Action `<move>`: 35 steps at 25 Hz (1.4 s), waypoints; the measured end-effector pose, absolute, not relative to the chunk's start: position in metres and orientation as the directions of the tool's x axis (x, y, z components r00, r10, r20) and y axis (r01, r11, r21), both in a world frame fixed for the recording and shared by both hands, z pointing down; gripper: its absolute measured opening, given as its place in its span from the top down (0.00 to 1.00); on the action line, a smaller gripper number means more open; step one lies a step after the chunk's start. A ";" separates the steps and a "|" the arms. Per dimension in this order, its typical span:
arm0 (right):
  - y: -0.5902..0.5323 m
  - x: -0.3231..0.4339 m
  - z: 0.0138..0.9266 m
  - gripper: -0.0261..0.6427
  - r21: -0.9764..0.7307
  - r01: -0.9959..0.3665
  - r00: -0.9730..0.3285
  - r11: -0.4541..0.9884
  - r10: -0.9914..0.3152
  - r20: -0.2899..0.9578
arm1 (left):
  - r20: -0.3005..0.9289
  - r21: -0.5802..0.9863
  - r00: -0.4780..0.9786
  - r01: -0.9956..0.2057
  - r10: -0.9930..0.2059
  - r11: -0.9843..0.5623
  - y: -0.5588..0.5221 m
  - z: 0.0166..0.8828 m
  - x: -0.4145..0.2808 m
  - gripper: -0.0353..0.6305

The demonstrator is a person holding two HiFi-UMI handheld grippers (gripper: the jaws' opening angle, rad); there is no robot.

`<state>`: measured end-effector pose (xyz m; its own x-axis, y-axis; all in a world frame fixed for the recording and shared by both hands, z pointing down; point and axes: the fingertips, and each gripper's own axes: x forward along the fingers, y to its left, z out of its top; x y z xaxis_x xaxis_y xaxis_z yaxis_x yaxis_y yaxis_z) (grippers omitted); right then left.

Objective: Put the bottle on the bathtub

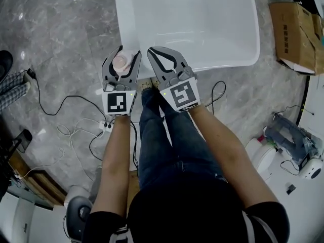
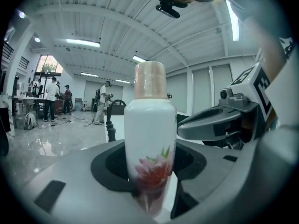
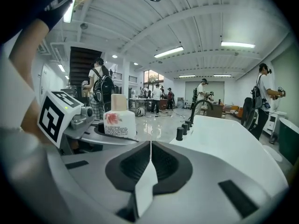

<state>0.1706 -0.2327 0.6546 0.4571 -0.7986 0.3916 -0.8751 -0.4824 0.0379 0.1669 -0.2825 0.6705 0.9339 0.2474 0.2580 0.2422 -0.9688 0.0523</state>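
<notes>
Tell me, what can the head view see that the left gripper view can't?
Only the head view shows the brown cardboard box and the person's blue jeans. Only the left gripper view shows the red flower print and people standing far off. Both show the white bottle with the pale pink cap, upright in the left tongs, and the right tongs.

Bathtub (image 1: 238,57) rim right ahead of fingers: wide flat white ledge, open basin beyond. Black faucet (image 3: 200,107) and knobs (image 3: 180,133) stand on ledge ahead, a bit right of right gripper (image 1: 152,50) fingers. Left gripper (image 1: 127,52) close beside, bottle (image 1: 121,63) filling its fingers, narrow gap between the two. Cables (image 1: 76,130) on floor (image 1: 61,44) behind-left of fingers; cardboard box (image 1: 296,34) well off right.
</notes>
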 end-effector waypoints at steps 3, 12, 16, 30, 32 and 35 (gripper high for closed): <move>-0.234 0.164 0.664 0.92 0.048 -0.883 0.445 -0.467 -0.799 0.405 | 0.276 0.054 0.927 0.248 0.253 -0.967 -0.282 0.686 0.166 0.60; -0.233 0.158 0.676 0.92 -0.015 -0.858 0.462 -0.514 -0.783 0.416 | 0.327 0.059 0.910 0.251 0.256 -0.966 -0.282 0.718 0.164 0.60; -0.234 0.155 0.677 0.92 -0.025 -0.854 0.464 -0.520 -0.781 0.418 | 0.325 0.061 0.909 0.257 0.262 -0.965 -0.282 0.722 0.165 0.60; -0.233 0.152 0.677 0.92 -0.034 -0.852 0.462 -0.522 -0.781 0.420 | 0.346 0.034 0.879 0.337 0.328 -0.941 -0.272 0.734 0.157 0.60; -0.232 0.151 0.675 0.92 -0.035 -0.855 0.457 -0.518 -0.783 0.423 | 0.353 0.032 0.872 0.352 0.340 -0.935 -0.269 0.734 0.154 0.60; -0.232 0.149 0.673 0.92 -0.040 -0.860 0.445 -0.509 -0.786 0.429 | 0.368 0.048 0.863 0.355 0.347 -0.934 -0.268 0.737 0.153 0.60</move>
<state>0.1495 -0.2316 0.6733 0.4450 -0.7858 0.4295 -0.8599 -0.5089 -0.0402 0.1528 -0.2682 0.7366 0.8629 0.3468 0.3676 0.3548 -0.9337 0.0481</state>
